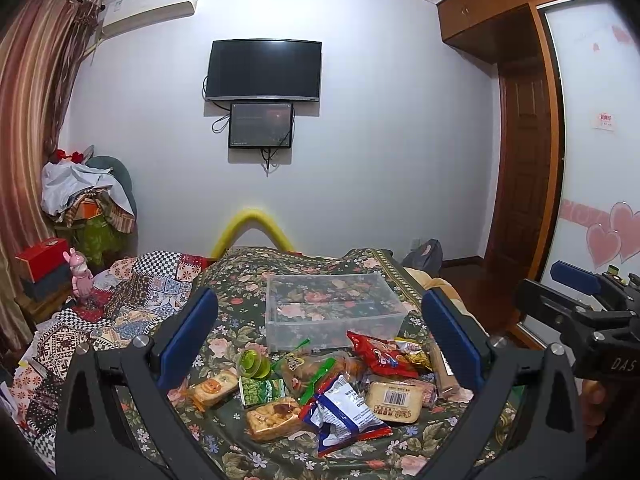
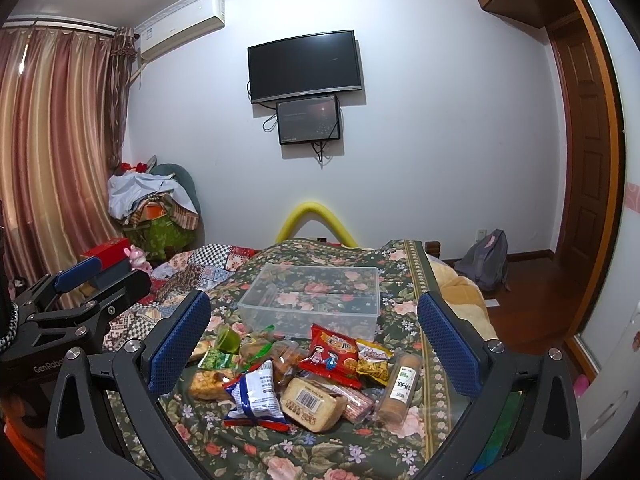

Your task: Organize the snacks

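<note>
On the floral bedspread (image 1: 240, 280), left gripper (image 1: 318, 332) hovers with jaws spread, empty. Snack pile (image 1: 320, 384) lies loose, just before the empty clear plastic bin (image 1: 332, 308), probably the intended container. Right gripper (image 2: 314, 338) likewise spread, empty.

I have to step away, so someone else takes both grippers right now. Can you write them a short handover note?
Left gripper: open, holding nothing, hovering above the snack pile.
Right gripper: open, holding nothing, beside it.
Clear plastic bin: on the floral bedspread behind the pile, with no snacks inside.
Snacks lie loose in front of the bin: red chip bag, blue-white packet, barcode-labelled cake, green jelly cup, round biscuit tube, others.
Done: nothing binned yet.
Left: move every snack into the bin.
</note>
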`<move>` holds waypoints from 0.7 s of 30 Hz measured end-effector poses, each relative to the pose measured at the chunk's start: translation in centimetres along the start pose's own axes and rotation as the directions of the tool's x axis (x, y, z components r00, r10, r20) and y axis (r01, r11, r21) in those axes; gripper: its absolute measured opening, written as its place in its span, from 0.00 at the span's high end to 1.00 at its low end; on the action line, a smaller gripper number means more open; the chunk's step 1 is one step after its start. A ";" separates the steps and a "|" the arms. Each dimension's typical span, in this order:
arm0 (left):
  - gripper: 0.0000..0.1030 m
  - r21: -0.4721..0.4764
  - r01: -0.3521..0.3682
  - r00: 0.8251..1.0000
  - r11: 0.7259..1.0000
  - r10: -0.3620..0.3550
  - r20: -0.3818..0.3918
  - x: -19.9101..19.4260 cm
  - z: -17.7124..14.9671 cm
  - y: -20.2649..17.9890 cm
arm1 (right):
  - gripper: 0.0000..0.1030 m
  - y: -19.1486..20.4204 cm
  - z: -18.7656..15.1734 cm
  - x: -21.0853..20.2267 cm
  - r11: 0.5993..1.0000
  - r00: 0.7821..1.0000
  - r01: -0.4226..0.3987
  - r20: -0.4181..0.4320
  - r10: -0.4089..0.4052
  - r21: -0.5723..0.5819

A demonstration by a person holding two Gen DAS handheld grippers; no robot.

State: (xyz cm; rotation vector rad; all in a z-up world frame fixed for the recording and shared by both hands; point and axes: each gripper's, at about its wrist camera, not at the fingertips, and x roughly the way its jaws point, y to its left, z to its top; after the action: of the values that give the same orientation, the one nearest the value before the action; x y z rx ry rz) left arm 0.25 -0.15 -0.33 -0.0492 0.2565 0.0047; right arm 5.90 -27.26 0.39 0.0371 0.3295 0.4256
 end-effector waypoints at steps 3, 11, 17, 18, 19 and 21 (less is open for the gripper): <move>0.00 0.002 0.005 1.000 1.000 -0.005 -0.001 0.0 0.0 0.0 | 0.00 -0.1 0.1 0.0 1.000 1.000 -0.001 -0.002 0.001 0.002; 0.00 0.010 0.009 1.000 1.000 -0.009 0.000 -0.2 0.0 -0.3 | 0.00 -0.1 0.1 -0.1 1.000 1.000 -0.002 -0.002 0.002 0.003; 0.00 0.009 0.008 1.000 1.000 -0.008 0.000 -0.1 -0.1 -0.4 | 0.00 -0.1 0.0 -0.1 1.000 1.000 -0.005 -0.001 0.005 0.010; 0.00 0.008 0.010 1.000 1.000 -0.010 0.001 -0.1 -0.1 -0.4 | 0.00 -0.1 -0.1 -0.1 1.000 1.000 -0.005 -0.001 0.005 0.012; 0.00 0.008 0.011 1.000 1.000 -0.011 0.002 -0.2 -0.1 -0.5 | 0.00 -0.1 -0.1 -0.1 1.000 1.000 -0.006 -0.002 0.006 0.014; 0.00 0.008 0.011 1.000 1.000 -0.011 0.004 -0.2 -0.1 -0.4 | 0.00 -0.1 -0.2 0.0 1.000 1.000 -0.006 -0.004 0.006 0.015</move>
State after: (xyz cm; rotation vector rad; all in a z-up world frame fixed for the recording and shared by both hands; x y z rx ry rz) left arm 0.01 -0.55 -0.35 -0.0424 0.2517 -0.0071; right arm 5.92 -27.38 0.21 0.0515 0.3362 0.4289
